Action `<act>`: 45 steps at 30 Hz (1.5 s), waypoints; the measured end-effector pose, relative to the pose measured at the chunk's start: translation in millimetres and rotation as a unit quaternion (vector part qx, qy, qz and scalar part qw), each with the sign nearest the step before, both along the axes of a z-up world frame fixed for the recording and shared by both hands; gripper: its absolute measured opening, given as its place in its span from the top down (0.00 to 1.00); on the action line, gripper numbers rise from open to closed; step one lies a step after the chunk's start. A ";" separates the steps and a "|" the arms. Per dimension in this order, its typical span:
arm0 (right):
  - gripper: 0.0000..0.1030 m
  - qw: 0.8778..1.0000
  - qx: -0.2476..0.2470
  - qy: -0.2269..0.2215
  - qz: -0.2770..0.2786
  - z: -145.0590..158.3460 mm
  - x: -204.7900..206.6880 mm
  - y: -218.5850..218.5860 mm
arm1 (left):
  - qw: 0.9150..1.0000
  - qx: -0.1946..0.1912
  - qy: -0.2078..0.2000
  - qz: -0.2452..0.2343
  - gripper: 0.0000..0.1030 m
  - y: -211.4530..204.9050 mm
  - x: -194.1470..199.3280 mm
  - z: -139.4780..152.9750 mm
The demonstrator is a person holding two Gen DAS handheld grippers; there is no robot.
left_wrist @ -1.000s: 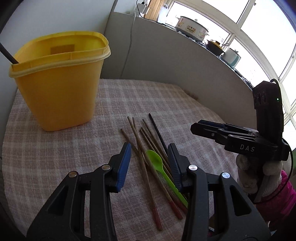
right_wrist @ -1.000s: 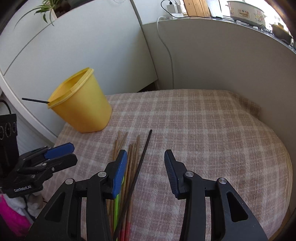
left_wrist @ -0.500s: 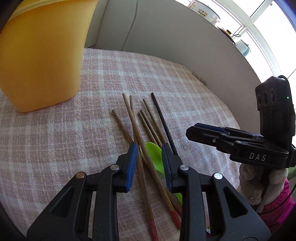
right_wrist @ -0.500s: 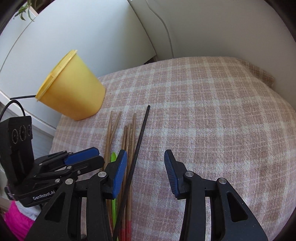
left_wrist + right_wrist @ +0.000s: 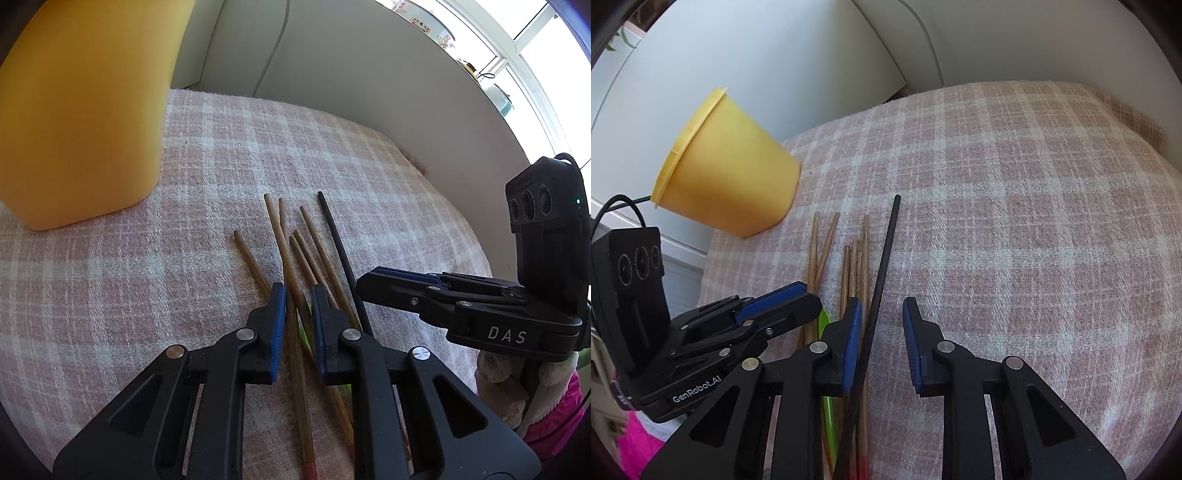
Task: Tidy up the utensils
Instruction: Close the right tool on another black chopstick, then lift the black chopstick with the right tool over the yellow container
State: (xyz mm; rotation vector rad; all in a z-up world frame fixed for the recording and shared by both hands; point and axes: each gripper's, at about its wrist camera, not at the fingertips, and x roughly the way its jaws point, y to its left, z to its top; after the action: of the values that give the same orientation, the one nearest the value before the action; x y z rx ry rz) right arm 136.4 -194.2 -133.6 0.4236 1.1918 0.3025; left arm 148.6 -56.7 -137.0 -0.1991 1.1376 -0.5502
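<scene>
Several wooden chopsticks (image 5: 280,236) (image 5: 849,266), a black chopstick (image 5: 340,251) (image 5: 886,251) and a green spoon (image 5: 303,334) (image 5: 824,321) lie in a loose bundle on the plaid cloth. My left gripper (image 5: 298,325) (image 5: 812,295) is low over the bundle. Its jaws are closing around two crossing wooden chopsticks, with a sliver of gap still showing. My right gripper (image 5: 882,328) (image 5: 369,288) is beside it, jaws closing. The black chopstick runs between them along the left pad, with clear space on the other side. A yellow plastic cup (image 5: 74,129) (image 5: 731,184) stands at the far left.
The plaid cloth (image 5: 1015,221) covers the table up to white wall panels (image 5: 351,74) at the back. The table's left edge drops off behind the cup. A windowsill with pots (image 5: 421,22) runs above. A gloved hand and pink sleeve (image 5: 546,417) hold the right gripper.
Both grippers have sunk and tipped down toward the chopstick bundle, and both pairs of jaws have narrowed. The cup's rim has left the left wrist view.
</scene>
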 end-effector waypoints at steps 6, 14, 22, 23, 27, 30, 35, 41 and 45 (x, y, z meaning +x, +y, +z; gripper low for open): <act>0.86 1.000 -0.004 0.009 0.005 -6.2 4.3 9.9 | 1.000 0.000 -0.003 -0.001 0.91 1.7 0.9 -0.7; 0.95 1.000 -0.011 0.014 0.005 -11.9 8.3 19.6 | 1.000 -0.003 -0.007 0.001 0.93 -0.1 0.9 1.9; 0.96 1.000 0.000 0.010 -0.003 -7.3 4.9 5.3 | 1.000 -0.010 -0.017 0.003 0.94 7.3 -0.5 9.8; 0.96 1.000 0.001 0.008 -0.004 -5.7 4.1 4.1 | 1.000 -0.011 -0.018 0.003 0.94 8.8 -0.5 10.4; 0.96 1.000 0.004 -0.003 -0.008 1.7 0.3 -1.5 | 0.999 -0.017 -0.027 0.003 0.94 12.5 -3.9 17.9; 0.96 1.000 0.007 -0.015 -0.013 11.0 -4.0 -8.1 | 0.999 -0.021 -0.043 -0.001 0.94 17.6 -10.5 28.0; 0.96 0.998 -0.004 -0.053 -0.015 34.8 -15.3 -20.2 | 0.997 -0.027 -0.076 -0.004 0.95 25.6 -23.6 52.8; 0.96 0.994 -0.018 -0.109 -0.023 65.0 -31.6 -31.9 | 0.993 -0.041 -0.108 0.002 0.96 39.9 -33.9 80.6; 0.96 0.988 -0.037 -0.146 -0.027 83.6 -40.6 -33.2 | 0.990 -0.041 -0.134 0.004 0.96 45.1 -42.7 96.6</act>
State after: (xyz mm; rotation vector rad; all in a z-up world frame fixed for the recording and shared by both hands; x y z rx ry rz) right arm 95.8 -227.4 -50.0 0.3334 0.9002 0.2623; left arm 105.9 -11.6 -40.4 -0.1949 0.8540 -0.5983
